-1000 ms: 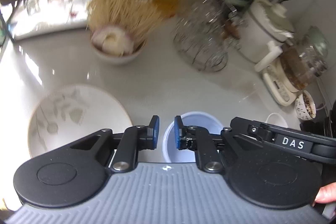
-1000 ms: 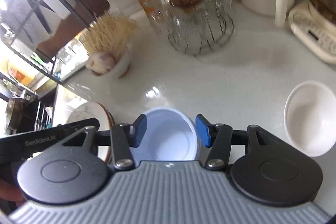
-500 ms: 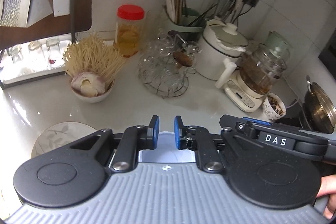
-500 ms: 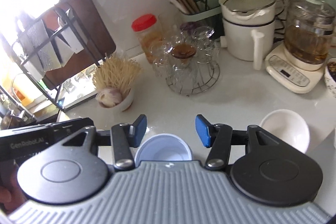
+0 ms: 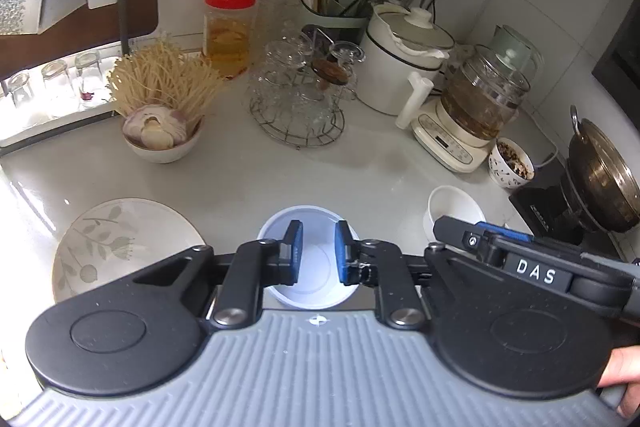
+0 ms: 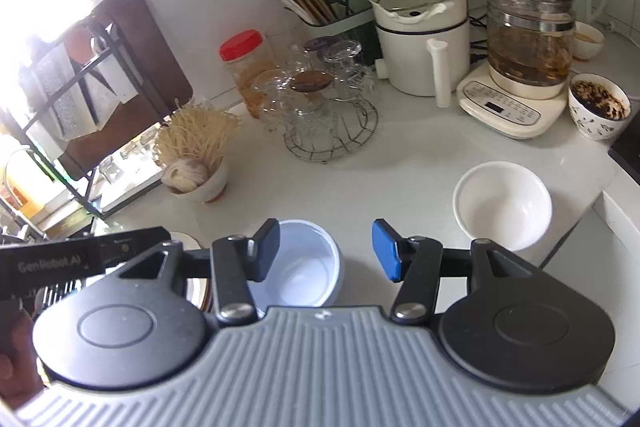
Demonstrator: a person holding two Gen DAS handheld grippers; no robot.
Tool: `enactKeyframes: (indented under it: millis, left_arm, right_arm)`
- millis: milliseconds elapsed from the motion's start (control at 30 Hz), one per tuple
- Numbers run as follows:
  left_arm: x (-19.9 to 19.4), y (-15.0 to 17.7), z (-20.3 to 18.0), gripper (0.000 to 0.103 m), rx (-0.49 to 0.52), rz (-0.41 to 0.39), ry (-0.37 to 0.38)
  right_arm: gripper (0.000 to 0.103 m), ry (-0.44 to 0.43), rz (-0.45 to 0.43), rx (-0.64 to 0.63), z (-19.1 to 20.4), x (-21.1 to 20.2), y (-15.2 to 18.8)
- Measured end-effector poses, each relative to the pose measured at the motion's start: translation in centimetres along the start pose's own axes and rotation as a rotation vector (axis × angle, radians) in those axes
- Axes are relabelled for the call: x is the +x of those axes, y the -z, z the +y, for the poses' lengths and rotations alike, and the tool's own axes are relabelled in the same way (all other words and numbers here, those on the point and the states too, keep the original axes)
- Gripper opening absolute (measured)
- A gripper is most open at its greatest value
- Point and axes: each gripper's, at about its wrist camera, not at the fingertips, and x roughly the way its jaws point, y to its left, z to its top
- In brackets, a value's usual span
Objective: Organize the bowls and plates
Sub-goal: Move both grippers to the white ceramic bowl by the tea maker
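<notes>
Carefully now: your left gripper (image 5: 316, 251), jaws opening on nothing above the pale blue bowl (image 5: 308, 263) on the bench (image 5: 360, 171), and your right gripper (image 6: 326, 249), jaws apart and empty, could collide over it.

Left gripper (image 5: 317, 253): grey ribbed housing at the bottom edge, two black teardrop link plates with round embossed discs, each pivoted on a silver screw. Black fingers carry blue pads (image 5: 342, 253). Small star-like mark centred on the grey housing.

Right gripper (image 6: 326, 251): same build, with grey ribbed body, black linkages, two silver pivot screws and blue pad faces (image 6: 386, 253). From the left wrist view its side shows as a black bar lettered "DAS" in white, with a blue strip on top. In the right wrist view the left unit's side reads "GenRobot.AI", blurred.

Fingertips of a bare hand (image 5: 624, 375) show at the frame edge; no sleeve visible.
</notes>
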Motion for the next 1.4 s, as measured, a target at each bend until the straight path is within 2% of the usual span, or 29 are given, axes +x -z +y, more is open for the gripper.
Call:
enactKeyframes:
  millis: [300,567,867,1100,1400]
  left_arm:
    - [2.3,-1.7,-3.0,0.027,0.014,0.000,0.021]
    - [6.0,-4.6,-7.7,0.029,0.058,0.023,0.063]
    - [10.9,-6.7,-12.7,0.038,0.111,0.080,0.098]
    - [15.6,-7.1,-15.1,0.040,0.127,0.151,0.100]
    - [20.9,-6.7,-17.5,0.040,0.164,0.256,0.095]
  right_arm:
    - [0.055,0.044,-0.009,0.010,-3.1,0.1,-1.8]
    - [0.055,0.095,-0.046,0.072,-8.1,0.0,-4.6]
    - [0.055,0.135,-0.043,0.160,-14.1,0.9,-6.6]
    - [0.055,0.144,0.008,0.216,-18.5,2.4,-7.0]
    - [0.055,0.129,0.130,0.287,-22.4,6.2,-6.4]
